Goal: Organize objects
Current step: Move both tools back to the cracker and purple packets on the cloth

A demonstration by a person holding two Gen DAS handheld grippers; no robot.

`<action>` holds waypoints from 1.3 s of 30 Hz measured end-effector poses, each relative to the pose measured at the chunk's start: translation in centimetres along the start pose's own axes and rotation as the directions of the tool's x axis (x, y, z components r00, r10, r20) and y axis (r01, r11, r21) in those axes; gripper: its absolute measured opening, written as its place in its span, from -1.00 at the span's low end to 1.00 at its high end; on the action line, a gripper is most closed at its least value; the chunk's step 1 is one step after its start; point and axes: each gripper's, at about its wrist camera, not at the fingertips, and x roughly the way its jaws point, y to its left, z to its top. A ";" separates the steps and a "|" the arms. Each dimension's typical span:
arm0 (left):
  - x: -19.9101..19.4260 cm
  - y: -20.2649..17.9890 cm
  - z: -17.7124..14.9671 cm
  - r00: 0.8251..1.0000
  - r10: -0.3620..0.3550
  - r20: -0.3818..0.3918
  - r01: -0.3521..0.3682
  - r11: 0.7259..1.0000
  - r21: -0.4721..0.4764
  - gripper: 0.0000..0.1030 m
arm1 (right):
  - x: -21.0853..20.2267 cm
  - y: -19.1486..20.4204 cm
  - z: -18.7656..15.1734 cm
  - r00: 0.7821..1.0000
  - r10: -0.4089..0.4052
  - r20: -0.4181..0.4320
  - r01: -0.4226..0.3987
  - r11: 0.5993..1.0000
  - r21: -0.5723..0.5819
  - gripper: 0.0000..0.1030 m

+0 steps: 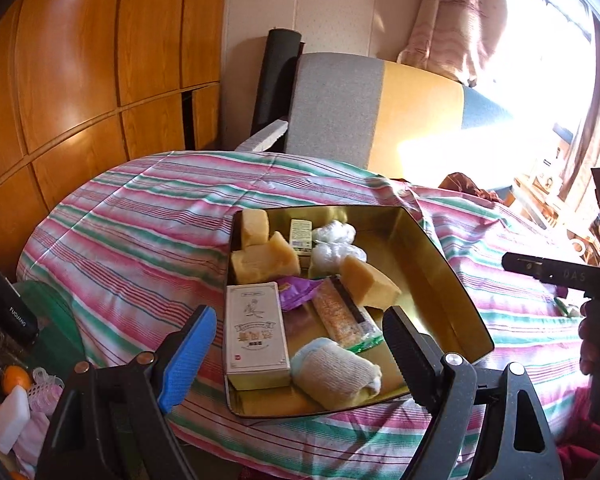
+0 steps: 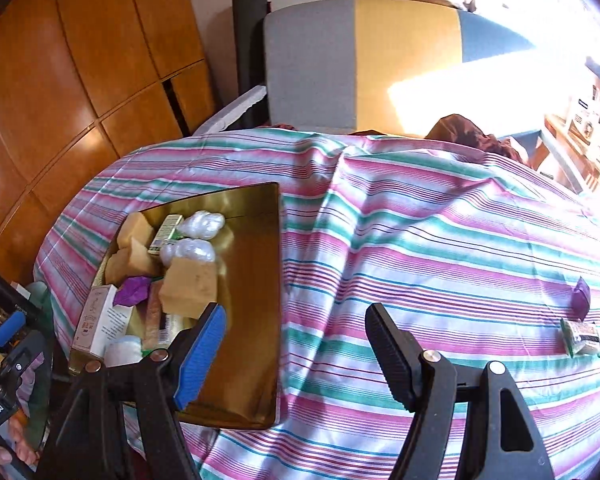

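Both grippers, left gripper (image 1: 296, 354) and right gripper (image 2: 296, 356), hang with fingers spread, empty. Most items already lie in the gold tin (image 2: 256, 320); the purple packet (image 2: 581, 298) and green-edged packet (image 2: 580, 338) remain far right on the striped cloth (image 2: 440, 240). The right should probably swing there, straddling one packet squarely before closing.

A home bedroom: striped bedsheet (image 2: 420, 240), wooden wardrobe (image 1: 80, 60), window curtain (image 1: 452, 20).
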 end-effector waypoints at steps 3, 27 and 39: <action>0.3 -1.5 0.0 1.000 -0.017 -0.009 0.018 0.999 0.036 0.67 | -0.6 -3.0 -0.4 0.999 -0.040 0.002 0.040 0.998 0.042 0.43; 3.0 -15.2 0.8 0.985 -0.154 -0.078 0.171 0.936 0.306 0.67 | -6.9 -31.9 -7.9 0.869 -0.493 -0.026 0.397 0.666 0.631 0.52; 4.2 -20.5 0.8 0.971 -0.207 -0.120 0.238 0.897 0.373 0.67 | -7.9 -36.2 -11.3 0.914 -0.403 -0.038 0.259 0.510 0.821 0.52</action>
